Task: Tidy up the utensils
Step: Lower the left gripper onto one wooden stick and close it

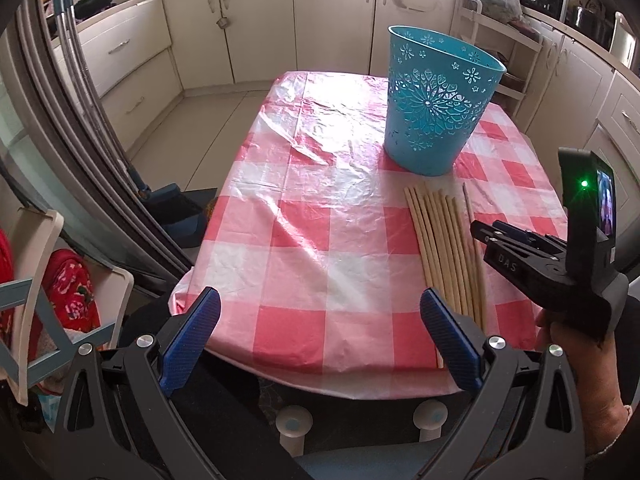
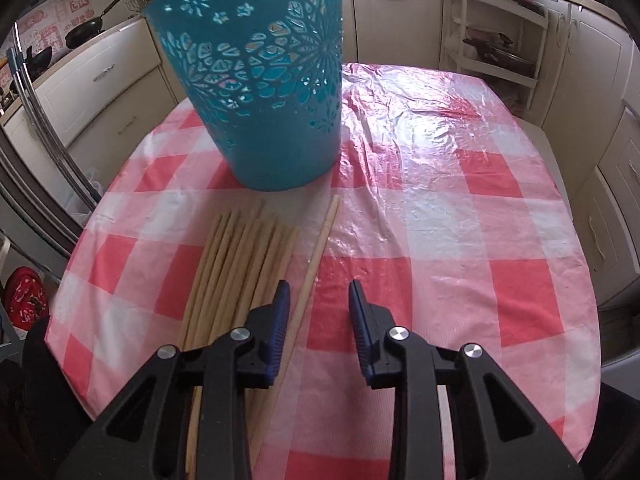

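Observation:
A bundle of pale wooden chopsticks [image 1: 444,248] [image 2: 240,264] lies on the pink-and-white checked tablecloth [image 1: 320,200], just in front of a teal cut-out basket [image 1: 436,100] [image 2: 264,92] that stands upright. One chopstick [image 2: 320,240] lies apart, to the right of the bundle. My right gripper [image 2: 319,286] [image 1: 486,232] hangs low over it, jaws narrowly apart; the lone chopstick runs under the gap close to the left finger [image 2: 280,312], and the pads are not pressing on it. My left gripper [image 1: 320,296] stands wide open over the table's near edge, holding nothing.
The table's near edge [image 1: 320,376] is right under my left gripper. A white chair with red cloth [image 1: 68,296] stands at the left. Cream kitchen cabinets [image 1: 256,24] line the walls, and a white shelf rack [image 2: 496,32] stands beyond the far right corner.

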Motion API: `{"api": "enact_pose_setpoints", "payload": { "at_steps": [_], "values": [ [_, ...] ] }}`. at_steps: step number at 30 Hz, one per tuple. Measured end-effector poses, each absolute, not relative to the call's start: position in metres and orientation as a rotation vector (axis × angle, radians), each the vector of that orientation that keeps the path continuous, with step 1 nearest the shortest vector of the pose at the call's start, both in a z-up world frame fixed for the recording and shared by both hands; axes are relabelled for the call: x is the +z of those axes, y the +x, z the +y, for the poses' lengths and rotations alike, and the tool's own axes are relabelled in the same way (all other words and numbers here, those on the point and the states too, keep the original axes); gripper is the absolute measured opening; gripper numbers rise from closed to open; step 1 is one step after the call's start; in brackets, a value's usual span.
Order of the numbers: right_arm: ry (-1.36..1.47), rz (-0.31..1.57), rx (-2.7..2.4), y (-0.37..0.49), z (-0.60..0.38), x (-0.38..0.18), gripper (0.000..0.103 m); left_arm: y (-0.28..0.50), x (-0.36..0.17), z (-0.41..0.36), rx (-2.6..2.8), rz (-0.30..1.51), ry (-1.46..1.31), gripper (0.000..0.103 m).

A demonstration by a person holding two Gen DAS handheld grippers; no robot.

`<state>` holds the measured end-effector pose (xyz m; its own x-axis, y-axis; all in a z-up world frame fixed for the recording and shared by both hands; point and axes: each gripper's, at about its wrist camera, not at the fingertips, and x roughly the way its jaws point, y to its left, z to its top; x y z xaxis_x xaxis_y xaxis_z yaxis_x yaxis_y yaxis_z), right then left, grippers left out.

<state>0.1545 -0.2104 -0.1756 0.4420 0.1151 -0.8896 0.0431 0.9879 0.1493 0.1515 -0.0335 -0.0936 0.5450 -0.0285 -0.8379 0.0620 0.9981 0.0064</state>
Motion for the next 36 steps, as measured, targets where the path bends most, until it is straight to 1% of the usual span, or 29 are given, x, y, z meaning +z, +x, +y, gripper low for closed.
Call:
{"api": "enact_pose_setpoints", "payload": {
  "at_steps": [1, 2, 3, 5, 10, 18, 24, 29, 30, 31, 32, 33, 34, 35, 36],
  "values": [
    [0.143, 1.1, 0.044, 0.157, -0.21, -0.176, 0.029, 0.158, -0.097, -0.037, -0.056, 1.002, 0.035, 0.096],
    [0.123, 1.1, 0.046, 0.159, -0.21, -0.176, 0.026, 0.164, -0.1, -0.04, -0.059, 1.01, 0.033, 0.096],
    [0.104, 1.106, 0.053, 0.16, -0.209, -0.176, 0.019, 0.169, -0.103, -0.042, -0.063, 1.017, 0.029, 0.096],
    [0.069, 1.122, 0.081, 0.163, -0.209, -0.176, 0.011, 0.181, -0.111, -0.048, -0.072, 1.033, 0.022, 0.096],
    [-0.007, 1.158, 0.154, 0.166, -0.222, -0.176, 0.009, 0.218, -0.14, -0.067, -0.105, 1.094, -0.004, 0.096],
    [0.116, 1.092, 0.188, 0.16, -0.245, -0.181, 0.009, 0.253, -0.163, -0.088, -0.09, 1.13, 0.001, 0.096],
    [0.162, 1.088, 0.197, 0.163, -0.25, -0.182, 0.009, 0.261, -0.175, -0.09, -0.043, 1.151, 0.035, 0.095],
    [0.173, 1.085, 0.199, 0.163, -0.251, -0.182, 0.009, 0.26, -0.174, -0.094, -0.046, 1.136, 0.062, 0.093],
    [0.172, 1.084, 0.199, 0.163, -0.251, -0.182, 0.009, 0.26, -0.173, -0.096, -0.055, 1.128, 0.066, 0.089],
    [0.171, 1.083, 0.198, 0.163, -0.25, -0.183, 0.009, 0.259, -0.171, -0.098, -0.065, 1.118, 0.071, 0.08],
    [0.17, 1.083, 0.196, 0.163, -0.25, -0.183, 0.009, 0.258, -0.169, -0.101, -0.089, 1.104, 0.078, 0.074],
    [0.17, 1.082, 0.196, 0.163, -0.25, -0.183, 0.009, 0.258, -0.167, -0.103, -0.103, 1.096, 0.088, 0.062],
    [0.171, 1.082, 0.195, 0.163, -0.25, -0.183, 0.009, 0.258, -0.166, -0.105, -0.129, 1.087, 0.093, 0.047],
    [0.173, 1.081, 0.194, 0.164, -0.251, -0.183, 0.009, 0.257, -0.164, -0.107, -0.153, 1.083, 0.096, 0.038],
    [0.174, 1.08, 0.193, 0.164, -0.251, -0.183, 0.009, 0.257, -0.163, -0.108, -0.175, 1.083, 0.092, 0.024]
  ]
}}
